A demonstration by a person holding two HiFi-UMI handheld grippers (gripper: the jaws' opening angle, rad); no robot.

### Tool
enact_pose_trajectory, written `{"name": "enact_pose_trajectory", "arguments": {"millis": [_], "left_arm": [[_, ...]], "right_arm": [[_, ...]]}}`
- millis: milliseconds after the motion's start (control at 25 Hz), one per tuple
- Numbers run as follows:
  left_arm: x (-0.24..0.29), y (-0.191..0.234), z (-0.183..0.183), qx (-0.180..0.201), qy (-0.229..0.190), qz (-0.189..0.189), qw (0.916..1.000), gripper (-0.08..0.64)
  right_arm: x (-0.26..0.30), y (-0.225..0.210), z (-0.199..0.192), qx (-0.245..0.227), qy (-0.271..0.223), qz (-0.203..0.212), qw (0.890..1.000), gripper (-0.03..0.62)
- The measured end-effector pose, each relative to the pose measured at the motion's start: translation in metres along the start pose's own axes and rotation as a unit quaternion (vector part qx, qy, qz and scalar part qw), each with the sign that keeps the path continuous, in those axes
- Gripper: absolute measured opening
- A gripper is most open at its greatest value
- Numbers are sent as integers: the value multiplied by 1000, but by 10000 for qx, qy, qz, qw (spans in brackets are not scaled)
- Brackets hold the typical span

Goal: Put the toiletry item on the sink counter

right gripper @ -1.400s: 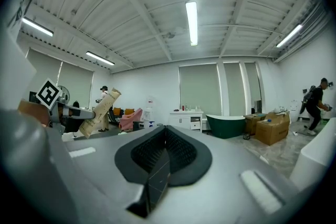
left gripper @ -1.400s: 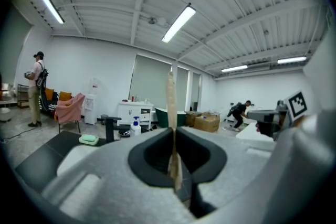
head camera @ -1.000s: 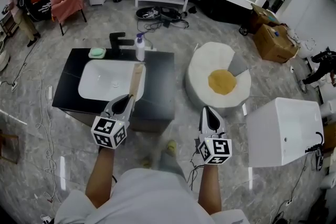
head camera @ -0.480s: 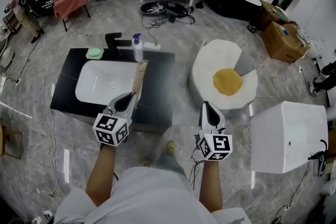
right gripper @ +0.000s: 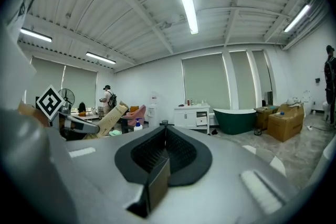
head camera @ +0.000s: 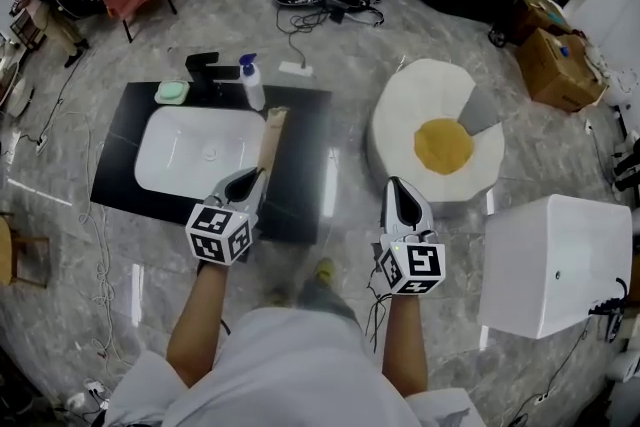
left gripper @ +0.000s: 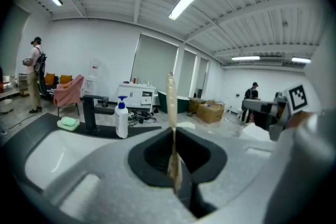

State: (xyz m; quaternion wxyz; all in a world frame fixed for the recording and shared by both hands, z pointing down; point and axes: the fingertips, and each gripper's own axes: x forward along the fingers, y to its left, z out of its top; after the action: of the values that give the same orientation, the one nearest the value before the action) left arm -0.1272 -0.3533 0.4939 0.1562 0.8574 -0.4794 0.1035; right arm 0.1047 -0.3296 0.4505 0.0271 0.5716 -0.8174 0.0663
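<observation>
My left tongs (head camera: 247, 183) are gripping the tan item (head camera: 270, 137) by its near end. Its long axis is pointing up-frame, over the counter (head camera: 308, 165) right of the basin (head camera: 195, 150). My right tongs (head camera: 400, 205) are sitting closed and empty at lower right.

Left tongs (head camera: 252, 181) gripping tube (head camera: 270, 137), right tongs (head camera: 397, 191) closed

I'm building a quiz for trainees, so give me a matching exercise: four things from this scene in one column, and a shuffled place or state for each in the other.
Things
1. tan toiletry item
2. pump bottle
3. green soap dish
4. right gripper

Places or states
A. shut and empty
B. clamped in the left gripper
C. upright, right of the black faucet
D. on the sink counter, left of the faucet

Pairs: 1-B, 2-C, 3-D, 4-A
</observation>
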Motion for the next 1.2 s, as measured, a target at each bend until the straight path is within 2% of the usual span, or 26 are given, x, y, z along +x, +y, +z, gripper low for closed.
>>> {"name": "enact_pose_trajectory", "arguments": {"millis": [440,840,1200], "left_arm": [[86,4,-52,-263,785,315,9961,14],[135,19,-103,-516,1526,662,9847,15],[164,23,-137,-633,1927,813,9758,18]], "right_arm": [[50,-53,-10,43,44,298,9995,3],[82,-84,-16,66,91,533,9985,3],[94,-107,-31,87,291,506,9983,3]]}}
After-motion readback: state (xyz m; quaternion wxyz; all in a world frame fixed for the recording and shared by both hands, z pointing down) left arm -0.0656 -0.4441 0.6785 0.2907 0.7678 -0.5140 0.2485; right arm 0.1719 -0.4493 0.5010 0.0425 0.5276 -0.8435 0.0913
